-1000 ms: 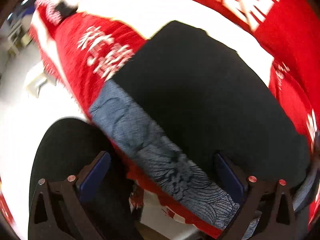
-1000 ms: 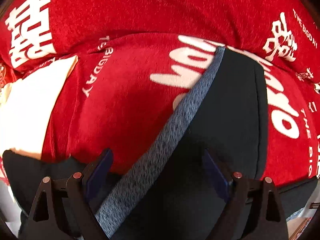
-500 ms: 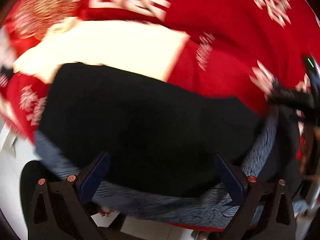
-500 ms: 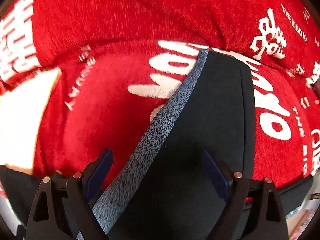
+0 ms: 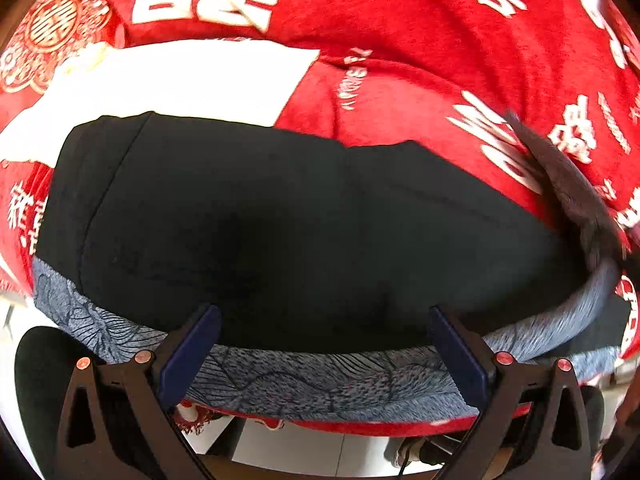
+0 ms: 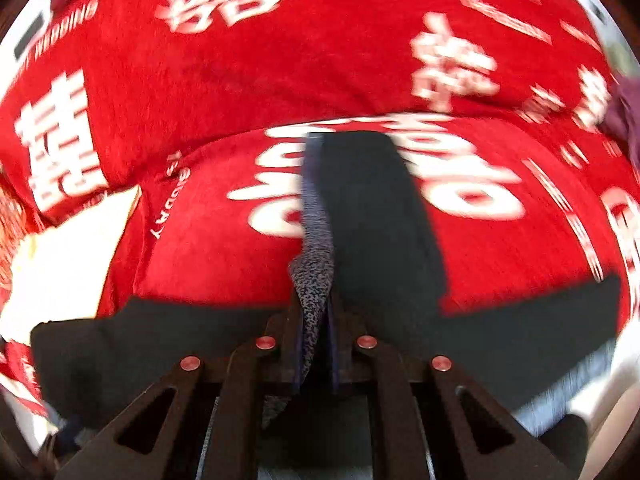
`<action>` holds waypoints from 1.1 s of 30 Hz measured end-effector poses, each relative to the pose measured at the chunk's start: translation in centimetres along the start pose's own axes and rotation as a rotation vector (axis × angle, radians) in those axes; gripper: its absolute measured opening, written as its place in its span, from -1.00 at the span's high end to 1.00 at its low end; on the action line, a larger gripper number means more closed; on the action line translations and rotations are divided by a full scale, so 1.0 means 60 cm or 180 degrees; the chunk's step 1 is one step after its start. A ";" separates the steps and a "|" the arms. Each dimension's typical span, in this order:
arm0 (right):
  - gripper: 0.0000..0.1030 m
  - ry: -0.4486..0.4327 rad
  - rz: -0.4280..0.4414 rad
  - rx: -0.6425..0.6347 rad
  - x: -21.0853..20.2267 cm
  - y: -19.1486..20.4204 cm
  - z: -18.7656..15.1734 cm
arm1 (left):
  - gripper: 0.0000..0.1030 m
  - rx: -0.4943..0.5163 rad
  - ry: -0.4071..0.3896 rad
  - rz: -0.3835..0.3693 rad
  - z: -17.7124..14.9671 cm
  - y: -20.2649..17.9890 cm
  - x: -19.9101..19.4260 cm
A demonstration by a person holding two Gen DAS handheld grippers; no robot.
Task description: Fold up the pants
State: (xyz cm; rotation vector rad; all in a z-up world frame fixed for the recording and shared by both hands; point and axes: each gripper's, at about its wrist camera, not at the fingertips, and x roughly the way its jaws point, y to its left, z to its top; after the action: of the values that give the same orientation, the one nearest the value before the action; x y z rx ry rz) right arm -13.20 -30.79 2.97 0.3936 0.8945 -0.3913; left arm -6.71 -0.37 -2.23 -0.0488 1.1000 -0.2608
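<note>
Black pants (image 5: 280, 224) with a grey patterned band (image 5: 320, 380) lie across a red cloth with white characters (image 5: 400, 60). My left gripper (image 5: 320, 340) is open, its blue pads either side of the grey band at the near edge. In the right wrist view, my right gripper (image 6: 314, 320) is shut on the grey band (image 6: 314, 280) of the pants (image 6: 372, 216), and the cloth rises from the jaws toward the far end. That lifted band shows at the right of the left wrist view (image 5: 568, 184).
A white patch (image 5: 180, 84) of the red cloth lies beyond the pants on the left. The table's near edge with red fringe (image 5: 192, 420) sits just under my left gripper, with white floor below. A purple item (image 6: 624, 112) lies at the far right.
My right gripper has closed on the grey band and lifted it. My left gripper has swung round to face the pants squarely along the near edge, still open.
</note>
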 end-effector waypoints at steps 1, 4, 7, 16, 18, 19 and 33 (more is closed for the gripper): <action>0.81 -0.0019 0.0018 0.0137 -0.018 -0.029 -0.029 | -1.00 0.0033 0.0002 -0.0029 -0.003 -0.004 -0.003; 0.81 0.0111 0.0026 0.0407 -0.028 -0.094 -0.097 | -1.00 0.0156 0.0056 -0.0079 -0.001 -0.026 0.009; 0.81 0.0241 0.0062 0.0591 -0.021 -0.125 -0.144 | -1.00 0.0351 0.0057 -0.0118 -0.012 -0.060 0.005; 0.07 0.0331 -0.0164 0.0319 -0.038 -0.118 -0.160 | -1.00 0.1081 0.0257 -0.0098 -0.053 -0.143 0.036; -0.55 0.0064 -0.0297 -0.0116 -0.070 -0.088 -0.158 | -1.00 0.1003 0.0294 -0.0153 -0.057 -0.134 0.042; -0.62 -0.0149 -0.0409 -0.0416 -0.089 -0.065 -0.157 | -1.00 0.0981 0.0258 -0.0201 -0.058 -0.131 0.037; -0.35 -0.0817 -0.1574 -0.3877 0.069 0.182 -0.201 | -1.00 0.0676 0.0208 -0.0259 -0.046 -0.084 0.044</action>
State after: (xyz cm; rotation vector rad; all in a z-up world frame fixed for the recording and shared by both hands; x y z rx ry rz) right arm -13.63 -16.23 -5.39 -0.9915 0.8183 -0.2708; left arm -8.96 -5.61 -4.97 0.1052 1.1311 -0.4537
